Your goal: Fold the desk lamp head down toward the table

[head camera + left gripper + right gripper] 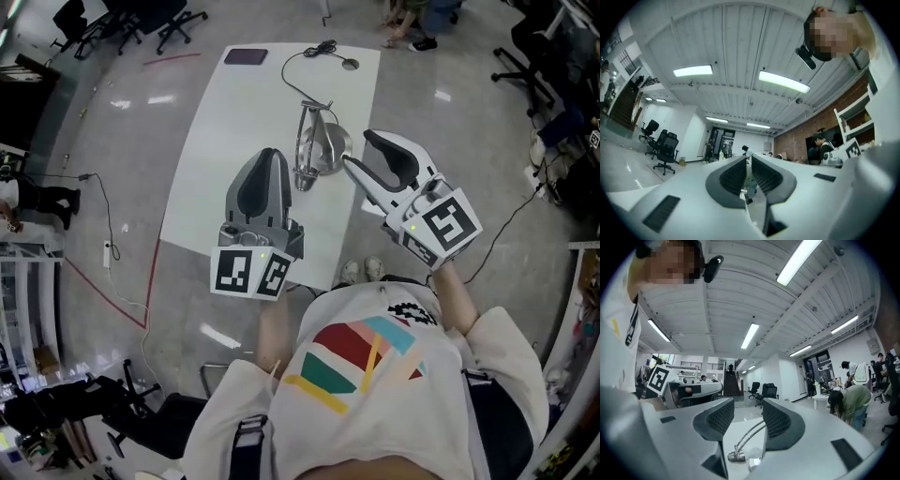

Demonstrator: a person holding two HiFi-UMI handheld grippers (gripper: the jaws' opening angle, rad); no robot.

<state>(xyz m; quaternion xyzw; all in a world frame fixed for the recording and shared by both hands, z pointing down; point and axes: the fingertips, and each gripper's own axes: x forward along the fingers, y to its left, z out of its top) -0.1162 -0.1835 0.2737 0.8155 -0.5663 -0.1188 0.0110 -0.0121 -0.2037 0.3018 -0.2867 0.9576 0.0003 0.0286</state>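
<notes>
The chrome desk lamp (317, 150) stands mid-table on the white table (216, 159), with its arm sloping down and its head low over the top. My left gripper (272, 155) hovers above the table's near part, left of the lamp. Its jaws are almost together with nothing between them, and the left gripper view (749, 161) looks out across the room. My right gripper (358, 152) is raised just right of the lamp and open, apart from it. Through its jaws (747, 406) the lamp (743, 448) lies below and ahead.
A dark flat item (246, 56) lies at the table's far left corner. A thin cable (305, 56) ends in a round puck (350, 64) at the far edge. Office chairs (141, 23) stand beyond the table, and cables run over the floor at the left.
</notes>
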